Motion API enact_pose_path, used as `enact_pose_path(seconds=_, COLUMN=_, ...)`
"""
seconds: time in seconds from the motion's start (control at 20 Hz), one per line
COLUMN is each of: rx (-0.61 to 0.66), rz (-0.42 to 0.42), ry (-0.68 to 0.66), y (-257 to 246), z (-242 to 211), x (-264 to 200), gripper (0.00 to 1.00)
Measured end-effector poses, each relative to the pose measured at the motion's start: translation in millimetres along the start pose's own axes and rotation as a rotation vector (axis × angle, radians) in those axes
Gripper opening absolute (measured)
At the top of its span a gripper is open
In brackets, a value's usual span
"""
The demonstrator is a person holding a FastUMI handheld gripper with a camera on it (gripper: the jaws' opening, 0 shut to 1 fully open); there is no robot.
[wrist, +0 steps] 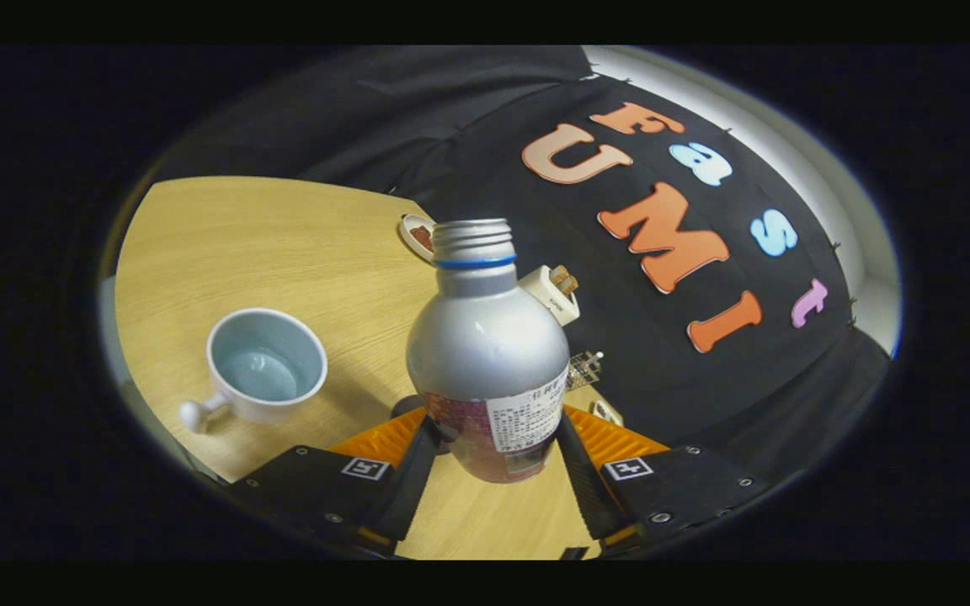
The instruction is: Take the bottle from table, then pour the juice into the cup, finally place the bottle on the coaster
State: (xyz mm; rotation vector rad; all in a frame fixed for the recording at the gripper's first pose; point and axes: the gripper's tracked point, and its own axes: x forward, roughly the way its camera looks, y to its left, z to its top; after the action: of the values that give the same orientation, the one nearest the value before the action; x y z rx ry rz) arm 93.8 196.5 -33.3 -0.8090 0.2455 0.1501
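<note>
The hand-held gripper (492, 446) has its two fingers clamped on the lower, labelled part of a silver metal bottle with a rounded shoulder and an open threaded neck (485, 353), one finger pressing on each side of the bottle's base. The bottle sits between the fingers and stands up from them with a slight lean, its uncapped mouth at the far end and a thin blue ring (475, 262) circling the neck just under the threads. Its base hangs above the light wooden table (283, 244), with bare wood showing beneath it between the two fingers, so the bottle is lifted clear of the surface. To the left of the bottle, well apart from it, a white ceramic cup with a pale blue inside (262, 366) stands upright on the table, its small knobbed handle pointing toward the gripper's side. Beyond the bottle, near the far edge of the table, lies a small round flat coaster-like disc with a white rim and a reddish centre (416, 234), partly hidden behind the bottle's neck. Just to the right of the neck stands a small white box holding brown pieces (554, 290), and lower down beside the bottle's body is a small wire object (583, 369), too small to make out.
</note>
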Motion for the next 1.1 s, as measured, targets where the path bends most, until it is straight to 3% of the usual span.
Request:
enact_pose_path(seconds=0.25, rx=0.379, rz=0.079, ry=-0.030, y=-7.2, z=-6.0, x=23.0, gripper=0.77)
enact_pose_path(seconds=0.55, rx=0.701, rz=0.164, ry=-0.021, y=-2.7, z=-25.9, x=52.1, gripper=0.78)
enact_pose_path(seconds=0.8, rx=0.824, rz=0.205, ry=-0.010, y=10.0, z=-39.9, x=80.0, gripper=0.78)
enact_pose_path(seconds=1.1, rx=0.837, rz=0.228, ry=0.014, y=24.5, z=-49.6, x=93.8, gripper=0.78)
